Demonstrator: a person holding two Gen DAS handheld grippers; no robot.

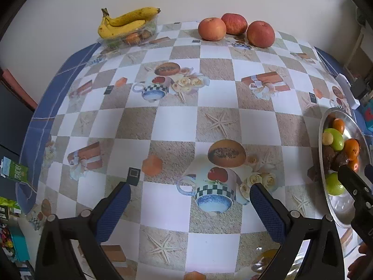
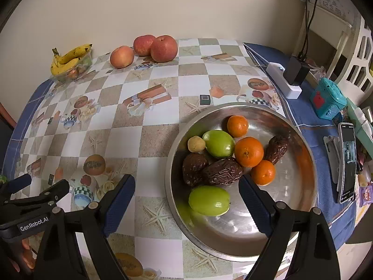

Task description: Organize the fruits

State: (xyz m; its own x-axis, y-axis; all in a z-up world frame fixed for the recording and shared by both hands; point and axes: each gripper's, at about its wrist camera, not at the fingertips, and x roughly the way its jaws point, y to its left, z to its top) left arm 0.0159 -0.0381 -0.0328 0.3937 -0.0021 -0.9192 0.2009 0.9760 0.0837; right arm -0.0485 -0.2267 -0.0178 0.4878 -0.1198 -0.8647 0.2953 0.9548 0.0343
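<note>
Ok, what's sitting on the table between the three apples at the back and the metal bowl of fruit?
Nothing. In the right wrist view, only bare patterned tablecloth runs from the apples to the metal bowl.

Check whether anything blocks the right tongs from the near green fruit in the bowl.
Nothing visible does. The right tongs stand open above the near green fruit in the bowl, which lies apart from the dates behind it.
</note>
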